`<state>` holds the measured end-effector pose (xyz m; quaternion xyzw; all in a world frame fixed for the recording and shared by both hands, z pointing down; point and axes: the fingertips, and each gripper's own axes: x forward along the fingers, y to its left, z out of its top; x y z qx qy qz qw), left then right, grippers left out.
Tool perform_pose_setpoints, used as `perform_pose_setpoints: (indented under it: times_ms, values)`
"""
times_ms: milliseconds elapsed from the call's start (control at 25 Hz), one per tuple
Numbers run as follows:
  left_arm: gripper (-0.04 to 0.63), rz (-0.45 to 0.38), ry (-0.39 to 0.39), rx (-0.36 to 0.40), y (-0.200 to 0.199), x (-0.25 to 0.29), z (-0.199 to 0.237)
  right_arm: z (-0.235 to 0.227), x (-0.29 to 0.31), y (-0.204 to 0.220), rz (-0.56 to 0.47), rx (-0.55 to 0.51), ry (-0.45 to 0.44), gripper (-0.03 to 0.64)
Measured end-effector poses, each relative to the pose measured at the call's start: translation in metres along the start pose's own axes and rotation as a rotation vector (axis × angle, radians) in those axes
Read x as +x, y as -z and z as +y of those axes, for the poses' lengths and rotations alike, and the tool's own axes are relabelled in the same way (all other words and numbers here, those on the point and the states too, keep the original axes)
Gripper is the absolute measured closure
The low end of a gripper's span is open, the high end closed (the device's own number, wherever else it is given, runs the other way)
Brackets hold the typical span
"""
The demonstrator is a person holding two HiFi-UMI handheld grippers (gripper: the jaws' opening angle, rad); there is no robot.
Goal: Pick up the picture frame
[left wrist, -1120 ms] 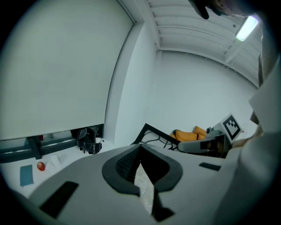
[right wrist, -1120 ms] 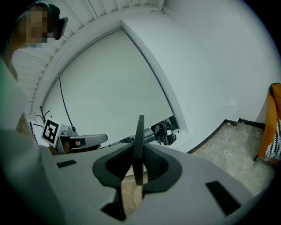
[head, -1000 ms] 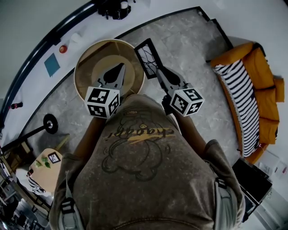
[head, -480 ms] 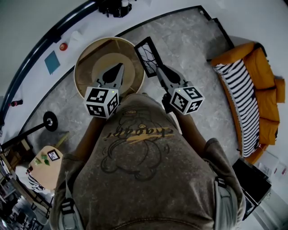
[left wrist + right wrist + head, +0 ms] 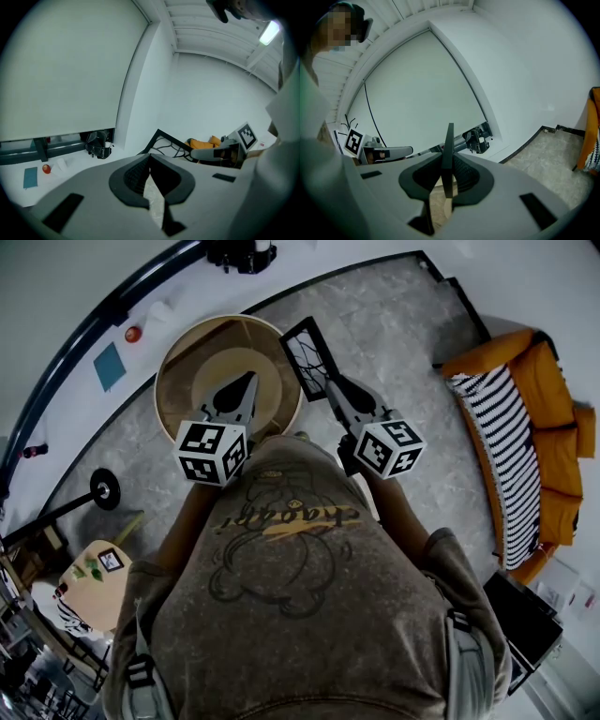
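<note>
downward head view; shared picture frame (image 5: 306,359)

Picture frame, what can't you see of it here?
- Frame front: right gripper view sees it edge-on, so its picture is hidden.
- Frame's near corner: head view, the right gripper clamped on it covers it.
- Frame's drawing: head view, too small; only dark lines show.
- Round table near edge: head view, the left gripper and the person's shirt hide it.

Just right of table (image 5: 180,367), picture frame (image 5: 305,355)
</note>
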<state>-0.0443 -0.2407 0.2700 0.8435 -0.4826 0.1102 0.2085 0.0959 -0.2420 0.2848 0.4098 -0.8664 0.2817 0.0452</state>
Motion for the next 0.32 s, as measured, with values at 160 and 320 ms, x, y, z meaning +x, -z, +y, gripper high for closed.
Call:
perform_pose_setpoints:
  times_ms: [160,320]
  values:
    - [0.577,0.005,-0.004,-0.014,0.002,0.0,0.004,0.0,0.005,0.001,0.006,0.003,-0.005,0.533]
    - [0.577,0.012,-0.008,-0.024,0.003,0.003,0.012,-0.002,0.013,0.0,0.006,0.007,-0.006,0.534]
